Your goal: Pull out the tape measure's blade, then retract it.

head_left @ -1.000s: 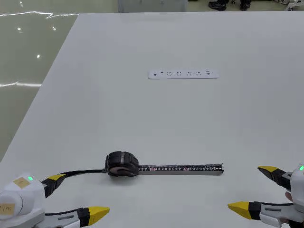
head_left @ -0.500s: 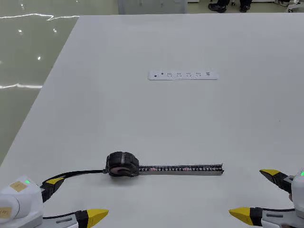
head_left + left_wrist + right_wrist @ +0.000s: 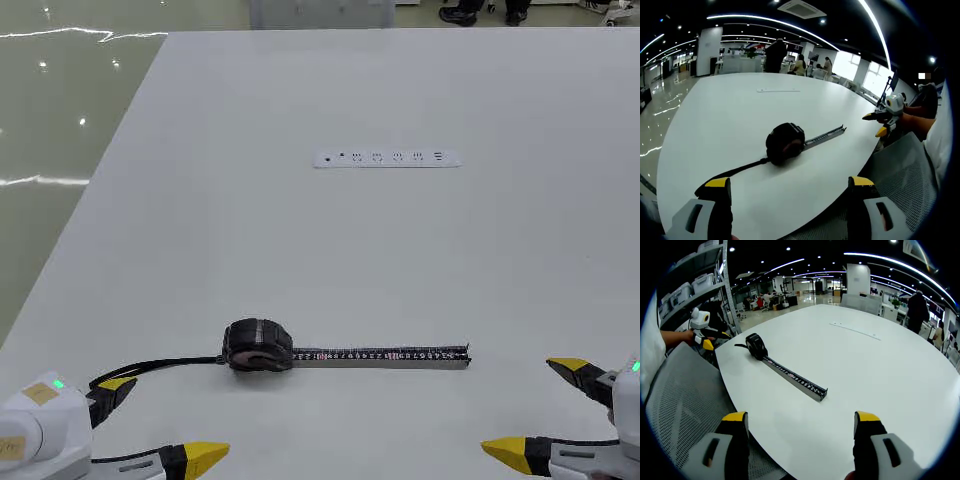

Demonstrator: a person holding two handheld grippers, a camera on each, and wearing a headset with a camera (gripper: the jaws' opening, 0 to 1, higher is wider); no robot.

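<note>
While both grippers hover wide open at the near edge of the smooth white table (image 3: 400, 250), the tape measure (image 3: 257, 346) lies on it between them, nearer the left gripper (image 3: 162, 420) and touched by neither. Its case is black, rounded and matte, resting on its side. The blade (image 3: 385, 354), a flat dark strip printed with fine light markings, runs straight out toward the right gripper (image 3: 535, 408) and ends in a small squared hook. A thin black strap (image 3: 165, 364) trails from the case toward the left gripper. Each gripper has a white body and black jaws tipped in yellow, spread apart and holding nothing. A long, flat white power strip (image 3: 386, 157) lies well beyond, farther across the table. Compared with half a second before, the case and the blade lie as they did, with the same length drawn out, and both grippers sit about where they were.
</note>
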